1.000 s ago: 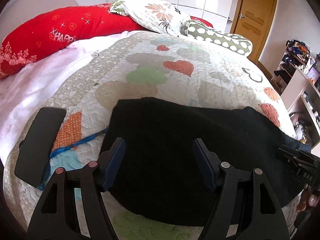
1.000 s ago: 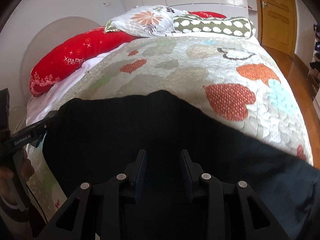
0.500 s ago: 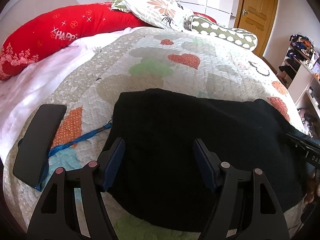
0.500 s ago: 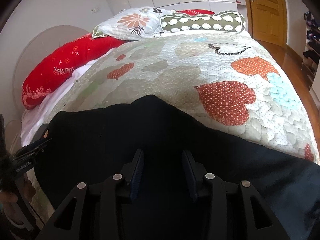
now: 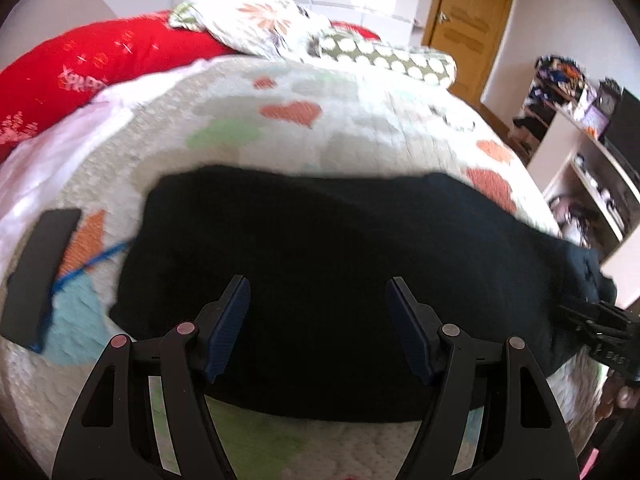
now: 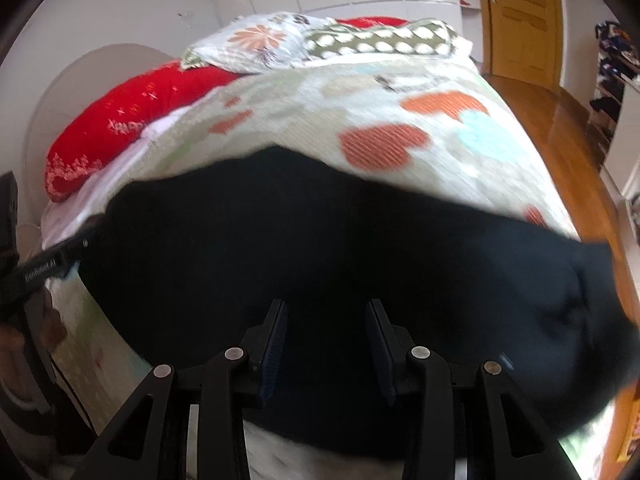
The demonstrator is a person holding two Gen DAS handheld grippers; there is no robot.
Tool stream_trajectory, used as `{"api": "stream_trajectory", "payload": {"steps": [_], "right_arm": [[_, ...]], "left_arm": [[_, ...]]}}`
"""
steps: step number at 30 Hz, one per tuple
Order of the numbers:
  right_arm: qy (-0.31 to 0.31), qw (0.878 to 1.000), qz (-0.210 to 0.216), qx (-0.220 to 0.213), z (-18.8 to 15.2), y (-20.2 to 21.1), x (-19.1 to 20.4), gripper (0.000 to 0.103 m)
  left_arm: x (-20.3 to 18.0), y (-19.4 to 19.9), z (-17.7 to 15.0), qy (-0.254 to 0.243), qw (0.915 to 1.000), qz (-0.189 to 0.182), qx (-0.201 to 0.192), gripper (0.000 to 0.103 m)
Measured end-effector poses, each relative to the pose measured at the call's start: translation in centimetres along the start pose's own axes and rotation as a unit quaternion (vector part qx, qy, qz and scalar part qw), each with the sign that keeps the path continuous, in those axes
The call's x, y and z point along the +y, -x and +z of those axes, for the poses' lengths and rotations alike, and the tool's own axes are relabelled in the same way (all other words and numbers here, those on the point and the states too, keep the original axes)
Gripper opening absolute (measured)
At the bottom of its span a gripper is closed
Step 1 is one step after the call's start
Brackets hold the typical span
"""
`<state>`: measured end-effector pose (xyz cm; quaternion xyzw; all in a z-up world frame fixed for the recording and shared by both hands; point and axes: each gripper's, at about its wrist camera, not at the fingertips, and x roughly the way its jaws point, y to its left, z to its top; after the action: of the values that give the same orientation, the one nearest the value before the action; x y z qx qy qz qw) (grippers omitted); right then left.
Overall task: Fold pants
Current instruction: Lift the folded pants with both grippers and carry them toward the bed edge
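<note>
while my left gripper hangs over the near edge of the bed, its two blue-padded fingers stand wide apart with nothing between them but the view of cloth below. far off to the left of my left finger lies a flat black slab on the quilt, and a thin blue cord runs from it toward the cloth. straight ahead of both fingers, and spreading past them on each side, the black pants lie flat across the quilt; whether my pads touch the fabric i cannot tell. beyond the pants: a red pillow ahead-left, a floral pillow ahead, a green spotted bolster ahead-right. far right of my right finger, the tip of my other tool sits at the pants' right end.

right gripper: fingers parted, a narrower gap than the left pair, nothing held between them. the pants fill the ground under and ahead of them, reaching left to where my left tool's black tip meets the cloth edge, and right into a bunched, blurred end. past the pants the heart-print quilt carries on up to the pillows. wooden floor and a wooden door lie ahead-right. both views are motion-blurred.
</note>
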<state>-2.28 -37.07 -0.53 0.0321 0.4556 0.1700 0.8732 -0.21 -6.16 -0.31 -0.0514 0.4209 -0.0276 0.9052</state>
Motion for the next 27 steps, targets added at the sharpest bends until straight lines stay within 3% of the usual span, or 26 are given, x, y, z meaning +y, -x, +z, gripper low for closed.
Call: {"api": "stream_trajectory", "payload": {"steps": [3,7,11,16,20,27], "right_arm": [[-0.014,1.000,0.008,-0.009,-2.1,1.5,-2.2,0.039],[-0.038,0.999,0.006,-0.020,-4.1,4.3,-4.8,0.039],[-0.061,0.997,-0.001,-0.041,-5.4,7.5,-6.8,0.041],[-0.089,0.995,-0.030,-0.030,-7.0,9.0,-9.3,0.042],[-0.138,0.989,-0.003,-0.056,-7.5,9.6,-11.3,0.045],[-0.171,0.983,0.026,-0.066,-7.2,8.6,-13.0,0.050]], "left_arm": [[-1.4,-0.6,-0.4,-0.023,0.9996,0.017,0.004,0.070],[-2.9,0.2,0.3,-0.031,0.9993,-0.021,0.009,0.070],[-6.4,0.6,1.3,-0.080,0.9955,-0.049,0.005,0.072],[-11.8,-0.6,2.4,-0.126,0.9841,-0.118,0.039,0.072],[-16.3,-2.0,3.4,-0.163,0.9718,-0.159,0.061,0.072],[-24.0,-5.2,4.9,-0.225,0.9469,-0.210,0.092,0.072]]}}
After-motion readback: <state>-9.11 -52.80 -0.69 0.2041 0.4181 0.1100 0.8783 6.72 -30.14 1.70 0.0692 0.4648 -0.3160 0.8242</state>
